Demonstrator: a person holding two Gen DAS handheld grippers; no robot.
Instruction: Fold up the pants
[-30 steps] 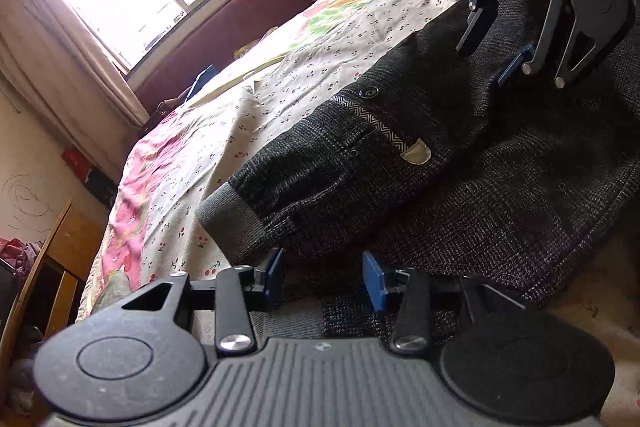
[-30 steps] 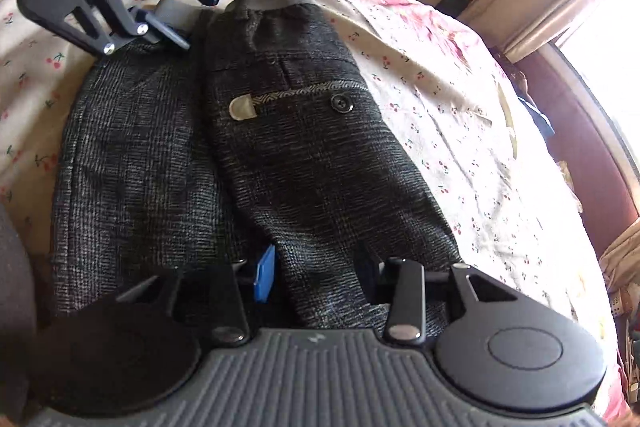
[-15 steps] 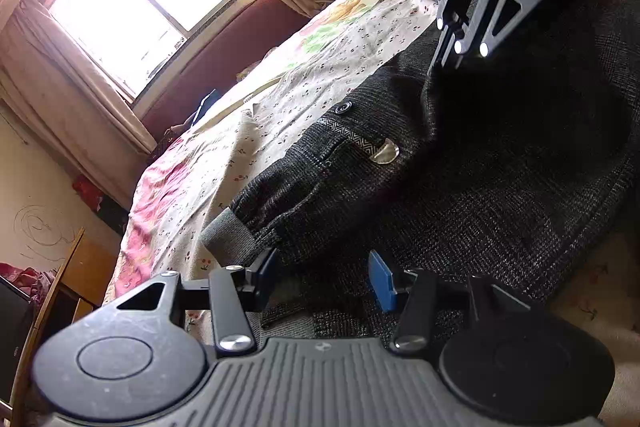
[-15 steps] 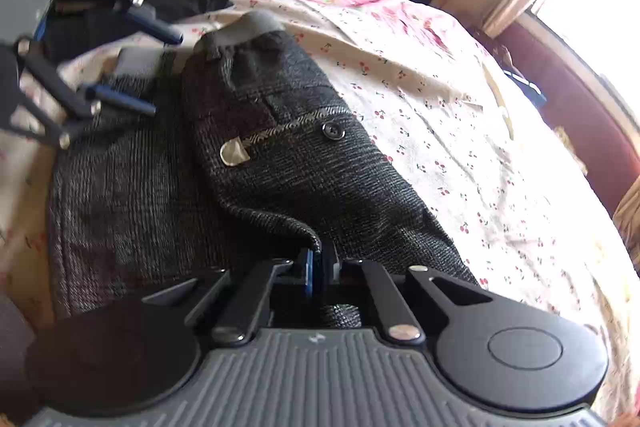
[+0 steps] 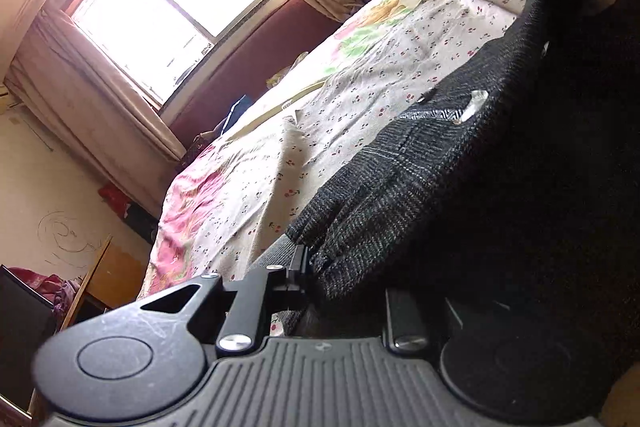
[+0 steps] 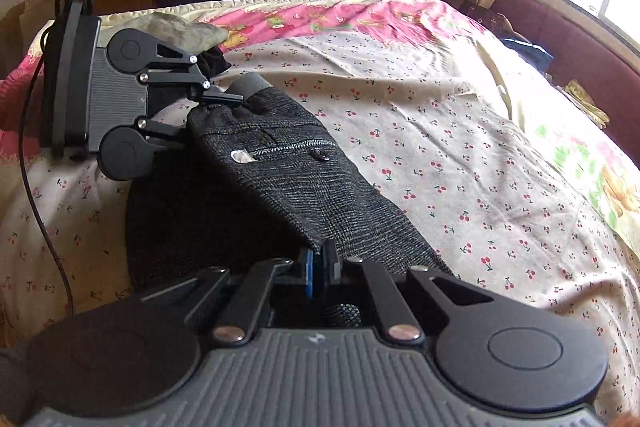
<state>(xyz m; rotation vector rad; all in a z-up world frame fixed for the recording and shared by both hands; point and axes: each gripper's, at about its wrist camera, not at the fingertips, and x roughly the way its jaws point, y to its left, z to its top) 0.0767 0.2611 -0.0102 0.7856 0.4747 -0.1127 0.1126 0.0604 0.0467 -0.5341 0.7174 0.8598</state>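
On the bed: the dark tweed pants (image 6: 304, 183) lie on the cherry-print sheet (image 6: 460, 131), one side raised between my two tools.
Right gripper (image 6: 318, 269): blue pads pressed together on the fabric edge near the legs' end.
Left gripper (image 6: 212, 107): at the grey waistband (image 6: 250, 85), jaws closing, cloth between them; in its own view the far finger is hidden under fabric.
Risk: my left grip looks shallow, so I judge the waistband could slip out as I carry the fold over.
Second risk: uneven lifting could skew the layers.
Change: a second ago both tools stood apart above flat pants; now both have taken cloth, and the edge has risen.
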